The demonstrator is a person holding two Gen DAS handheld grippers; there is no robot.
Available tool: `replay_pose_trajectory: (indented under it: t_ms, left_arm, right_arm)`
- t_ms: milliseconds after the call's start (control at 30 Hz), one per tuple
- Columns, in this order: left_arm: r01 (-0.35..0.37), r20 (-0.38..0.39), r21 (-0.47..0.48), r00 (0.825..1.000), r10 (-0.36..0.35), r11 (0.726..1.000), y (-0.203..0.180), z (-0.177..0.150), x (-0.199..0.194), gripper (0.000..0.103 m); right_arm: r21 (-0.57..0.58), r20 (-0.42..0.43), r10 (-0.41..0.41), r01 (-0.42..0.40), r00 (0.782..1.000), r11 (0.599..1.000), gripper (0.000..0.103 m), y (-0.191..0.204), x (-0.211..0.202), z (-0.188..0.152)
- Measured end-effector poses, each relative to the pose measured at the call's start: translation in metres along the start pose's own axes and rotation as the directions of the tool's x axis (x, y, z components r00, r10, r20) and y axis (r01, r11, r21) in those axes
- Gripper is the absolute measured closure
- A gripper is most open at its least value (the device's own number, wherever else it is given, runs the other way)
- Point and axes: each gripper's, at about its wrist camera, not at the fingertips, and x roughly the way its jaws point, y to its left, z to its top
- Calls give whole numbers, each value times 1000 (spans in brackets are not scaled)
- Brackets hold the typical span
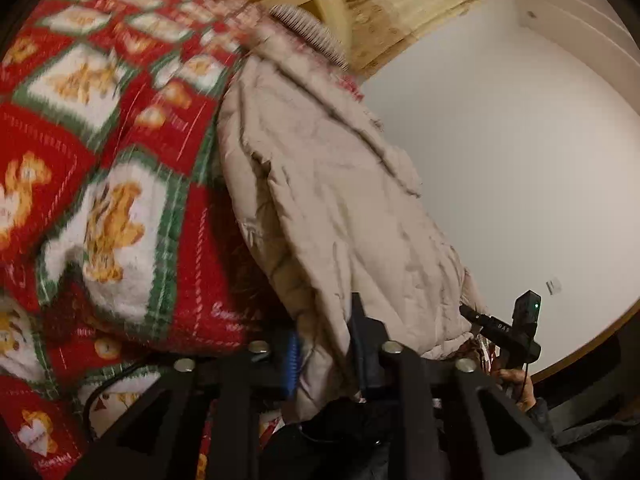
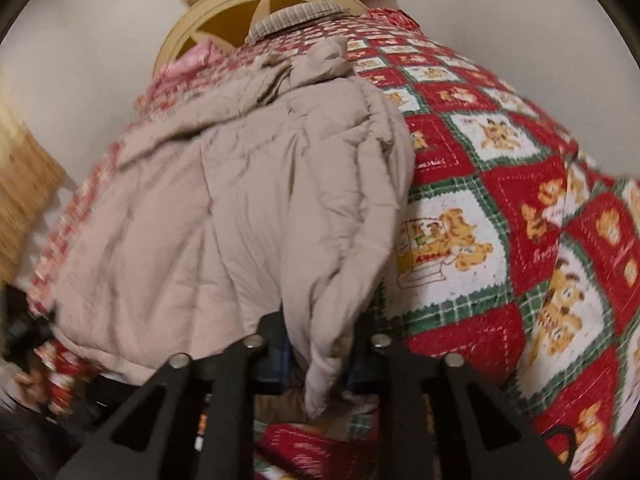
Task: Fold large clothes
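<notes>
Two grips | left gripper [image 1: 326, 356], right gripper [image 2: 316, 356]: both clamped on beige puffy quilted jacket [image 2: 224, 208] hem, frame bottom | jacket centre-frame on red-green cartoon blanket [image 2: 500, 208] | likely light, soft, slippery; pinch hem corners

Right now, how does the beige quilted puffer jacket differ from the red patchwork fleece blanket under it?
The beige quilted puffer jacket is plain; the red patchwork fleece blanket carries white squares with orange cartoon figures and green borders. The jacket lies bunched and creased, the blanket spread wider beneath it. The left gripper and right gripper pinch jacket fabric, not blanket. Both are soft textiles.
</notes>
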Motion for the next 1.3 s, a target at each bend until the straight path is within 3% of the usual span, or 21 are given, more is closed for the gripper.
replay_pose_trajectory:
  t_ms: [233, 467, 633, 733, 833, 1000, 1167, 1300]
  left_arm:
    - [41, 55, 91, 997, -46, 995, -33, 12, -28, 90]
    - [175, 94, 171, 977, -193, 969, -87, 27, -67, 91]
    - [258, 119, 156, 953, -277, 954, -115, 40, -94, 91]
    - [245, 134, 153, 955, -266, 957, -129, 61, -105, 91]
    - [221, 154, 127, 959, -240, 967, -132, 92, -101, 91]
    - [178, 209, 22, 961, -179, 984, -114, 158, -70, 91]
    - [106, 225, -82, 971, -86, 991, -87, 225, -15, 91]
    - [-16, 194, -153, 980, 46, 988, -56, 266, 50, 90]
  right_arm:
    - [94, 68, 190, -196, 979, 976, 88, 0, -37, 6]
    - [49, 132, 301, -309, 945, 950, 88, 28, -97, 8]
    - [42, 219, 392, -410, 894, 911, 88, 38, -149, 15]
    - [18, 281, 436, -459, 855, 888, 89, 45, -174, 27]
    - [29, 320, 444, -477, 837, 879, 89, 47, -178, 52]
    - [77, 379, 413, -473, 828, 877, 89, 42, -150, 124]
    - [100, 390, 318, -383, 864, 918, 89, 42, -88, 210]
    - [139, 373, 219, -287, 902, 948, 89, 33, -23, 253]
